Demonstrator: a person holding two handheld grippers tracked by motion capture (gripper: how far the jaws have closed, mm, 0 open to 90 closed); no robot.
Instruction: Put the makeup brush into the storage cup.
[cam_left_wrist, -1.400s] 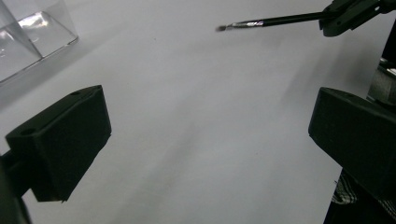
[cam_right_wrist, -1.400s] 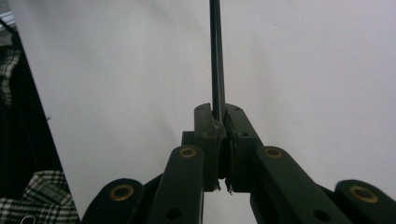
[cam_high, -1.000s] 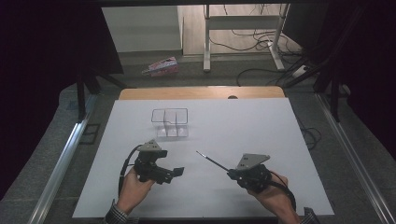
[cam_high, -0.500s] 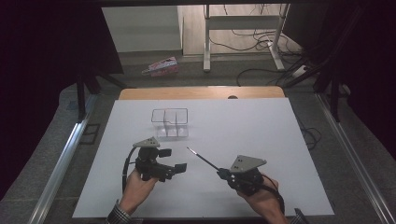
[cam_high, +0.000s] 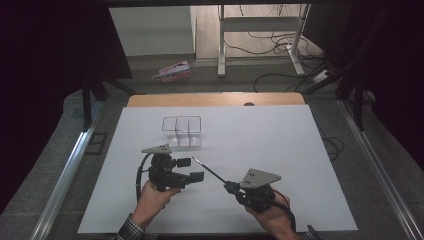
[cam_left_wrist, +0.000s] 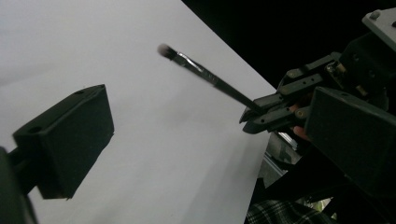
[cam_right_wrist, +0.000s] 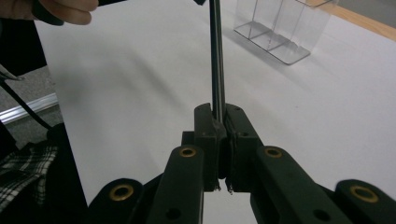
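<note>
1. The right gripper (cam_high: 227, 187) has its jaws clamped on the brush (cam_high: 210, 171) by its handle end, above the tabletop (cam_high: 280, 150); such a thin hold may let the brush pivot.
2. The left gripper (cam_high: 192, 169), jaws apparently open, sits near the bristles and could knock them.
3. The clear organizer (cam_high: 182, 131) sits well apart, so the carry there is long.

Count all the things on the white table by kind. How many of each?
Brush, held in the right gripper: 1
Clear box with compartments: 1
Grippers, counting the left gripper: 2
Total: 4

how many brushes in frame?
1. The brush is clamped in the right gripper, its bristle tip pointing toward the clear organizer, whose compartments look empty.
</note>
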